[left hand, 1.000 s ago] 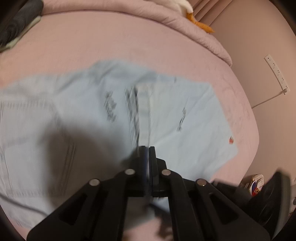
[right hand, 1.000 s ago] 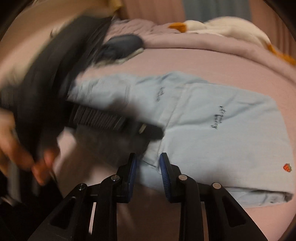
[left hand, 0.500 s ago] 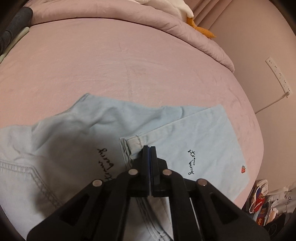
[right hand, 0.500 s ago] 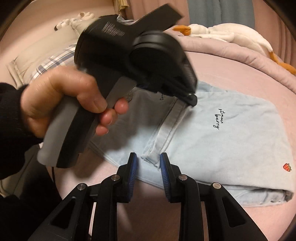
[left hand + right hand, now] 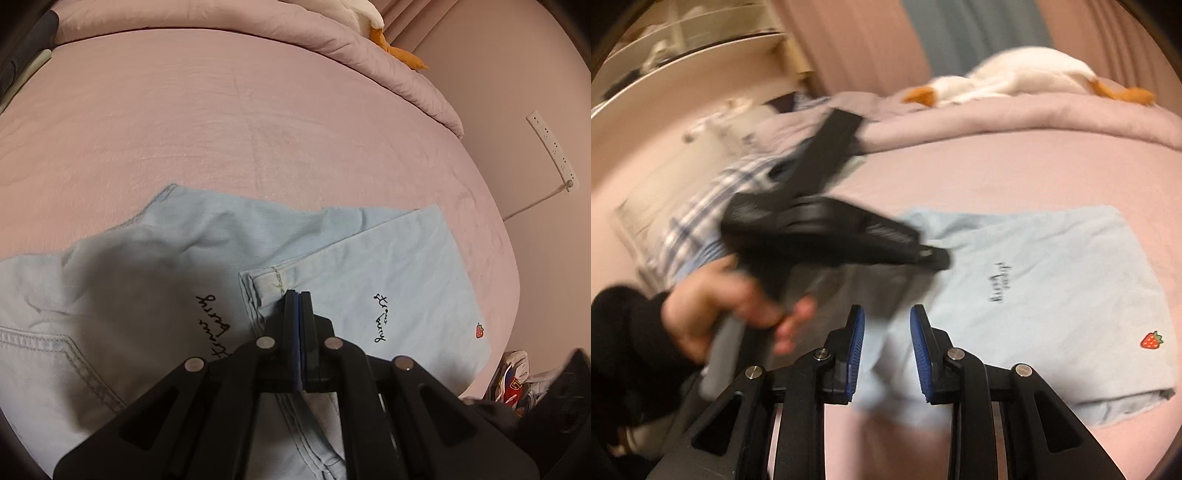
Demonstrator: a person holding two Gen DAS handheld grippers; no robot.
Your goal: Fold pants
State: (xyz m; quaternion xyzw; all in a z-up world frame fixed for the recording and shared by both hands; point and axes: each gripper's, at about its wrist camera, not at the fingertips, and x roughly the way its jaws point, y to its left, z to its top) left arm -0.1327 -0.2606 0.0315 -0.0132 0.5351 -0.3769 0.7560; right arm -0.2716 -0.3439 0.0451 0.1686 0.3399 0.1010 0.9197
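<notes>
Black claw — blue ribbed pads, silver screws — and a black sleeve.

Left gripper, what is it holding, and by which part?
The left gripper is shut, apparently pinching the light blue jeans by a leg hem.

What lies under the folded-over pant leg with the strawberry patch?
Under the folded-over leg more light-blue denim of the same pants shows, with a second script print, all on the pink bed sheet. Anything beneath the flap's middle is covered.
</notes>
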